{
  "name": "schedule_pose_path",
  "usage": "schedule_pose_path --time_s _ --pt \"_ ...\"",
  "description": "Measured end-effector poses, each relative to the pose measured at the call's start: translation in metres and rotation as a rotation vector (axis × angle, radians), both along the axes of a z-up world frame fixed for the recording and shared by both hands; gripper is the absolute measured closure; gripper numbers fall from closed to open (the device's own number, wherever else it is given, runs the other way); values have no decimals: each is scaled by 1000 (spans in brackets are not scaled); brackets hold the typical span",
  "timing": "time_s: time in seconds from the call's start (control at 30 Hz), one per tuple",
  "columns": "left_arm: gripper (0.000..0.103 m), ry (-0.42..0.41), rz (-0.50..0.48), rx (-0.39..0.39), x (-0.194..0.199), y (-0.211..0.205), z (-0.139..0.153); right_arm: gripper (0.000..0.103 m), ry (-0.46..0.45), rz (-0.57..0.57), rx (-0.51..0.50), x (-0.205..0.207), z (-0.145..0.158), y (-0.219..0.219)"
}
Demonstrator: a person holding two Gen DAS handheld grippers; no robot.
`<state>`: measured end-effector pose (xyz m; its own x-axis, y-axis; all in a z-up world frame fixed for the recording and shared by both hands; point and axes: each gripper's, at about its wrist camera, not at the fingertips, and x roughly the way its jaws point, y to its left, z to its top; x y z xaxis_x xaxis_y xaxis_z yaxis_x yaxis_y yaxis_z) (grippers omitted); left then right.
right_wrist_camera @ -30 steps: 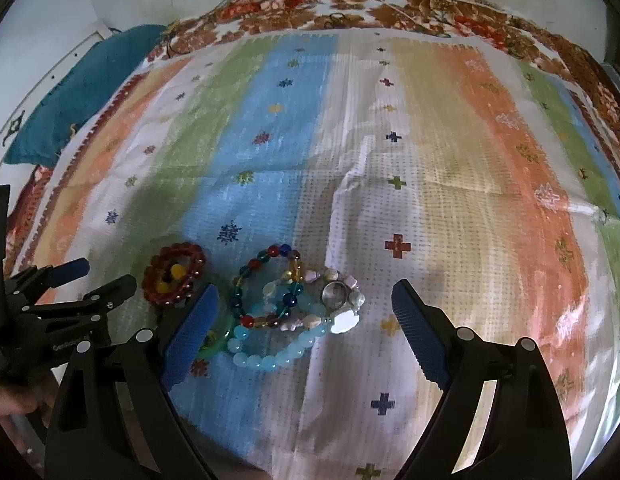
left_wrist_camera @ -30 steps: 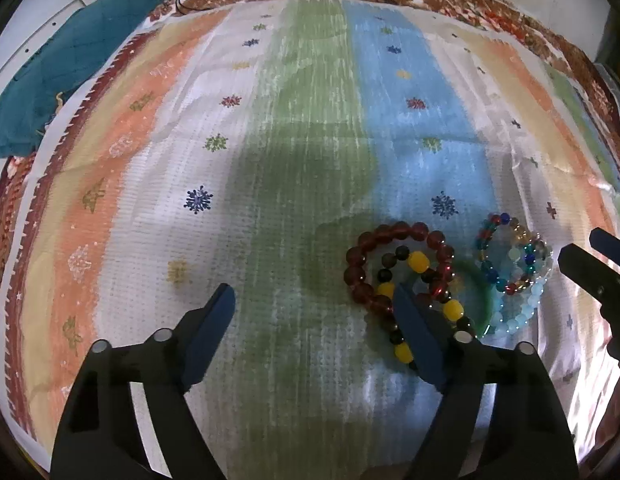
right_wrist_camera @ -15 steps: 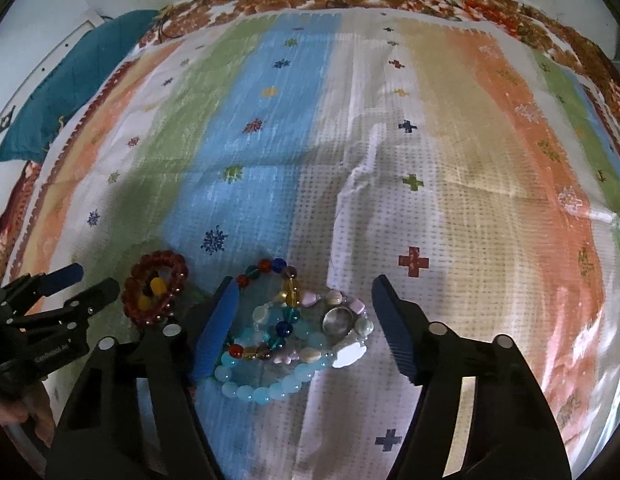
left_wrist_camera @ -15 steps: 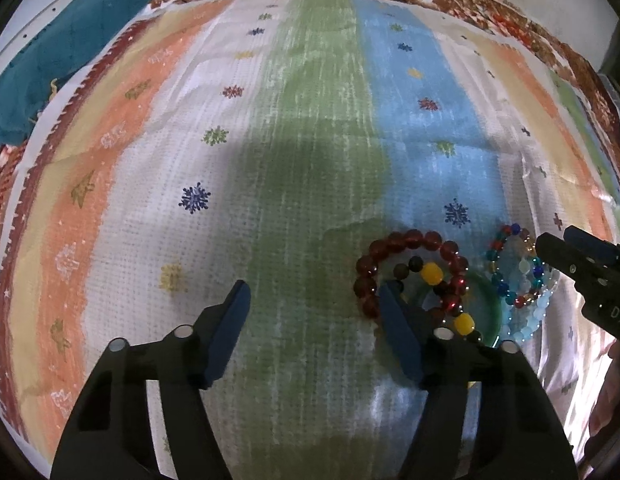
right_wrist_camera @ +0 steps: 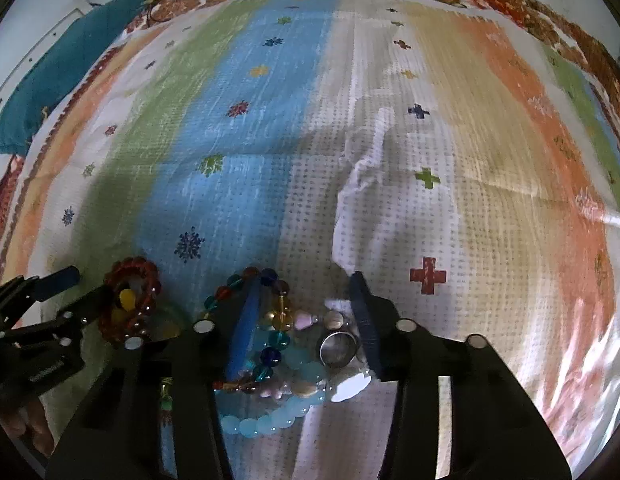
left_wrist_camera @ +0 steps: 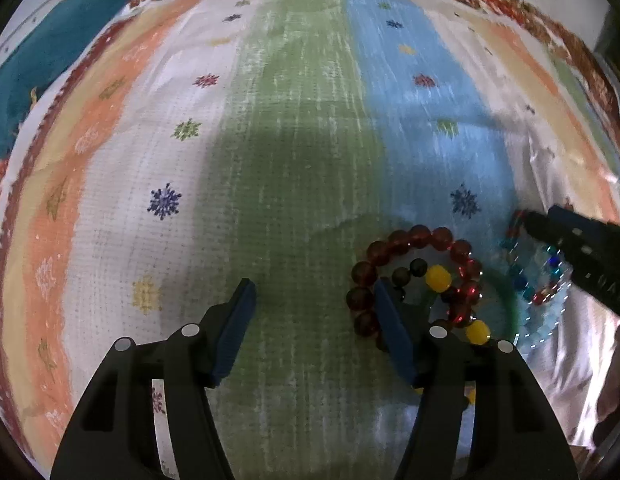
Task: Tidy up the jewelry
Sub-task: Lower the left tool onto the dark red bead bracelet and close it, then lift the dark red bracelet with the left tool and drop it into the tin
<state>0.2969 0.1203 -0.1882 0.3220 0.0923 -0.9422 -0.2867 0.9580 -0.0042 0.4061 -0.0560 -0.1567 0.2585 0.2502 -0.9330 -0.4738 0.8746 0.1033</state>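
Observation:
A pile of jewelry lies on the striped cloth. A dark red bead bracelet (left_wrist_camera: 413, 240) with a black-and-yellow bead bracelet (left_wrist_camera: 437, 278) inside it lies by my left gripper's right finger. My left gripper (left_wrist_camera: 313, 300) is open, its right finger resting over the red bracelet's edge. In the right wrist view a multicolour bead bracelet (right_wrist_camera: 270, 300), a light blue bead bracelet (right_wrist_camera: 266, 424), a pale shell bracelet (right_wrist_camera: 302, 320) and a silver ring (right_wrist_camera: 337, 349) lie between the fingers of my open right gripper (right_wrist_camera: 306, 292). The red bracelet also shows in the right wrist view (right_wrist_camera: 134, 272).
A striped cloth (right_wrist_camera: 469, 160) with small embroidered motifs covers the surface, with a raised crease (right_wrist_camera: 361, 184) just beyond the right gripper. A teal cushion (left_wrist_camera: 50, 64) lies at the far left. A green bangle (left_wrist_camera: 507, 300) lies under the beads.
Both grippers have moved forward and down toward the jewelry. The right gripper's fingers now straddle the multicolour pile and have narrowed. The left gripper's opening has also narrowed.

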Motion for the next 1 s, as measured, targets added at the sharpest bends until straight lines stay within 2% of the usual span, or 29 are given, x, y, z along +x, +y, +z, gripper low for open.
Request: schedule_pose_path --time_s 0.13,0.2,0.27,0.4,0.67,0.87,1.0 --pt "43 4 -21 36 1 -6 -1 81 -2 -3 -13 2 -2 -3" --pt "60 -3 -10 36 0 -3 0 86 2 -12 -9 4 -3 -6" --pt "89 -8 10 27 -3 2 2 90 11 -15 -1 4 -3 -8" --pt "90 -16 20 -12 -6 9 5 93 4 -7 1 1 1 -7" --pt "90 -78 8 18 -17 2 33 93 -44 36 27 -15 27 -3" --pt "90 -112 -25 25 -26 -8 52 93 -38 59 41 -27 34 -5" --pt "90 -135 -13 40 -34 -11 65 93 -58 58 40 -35 42 -8"
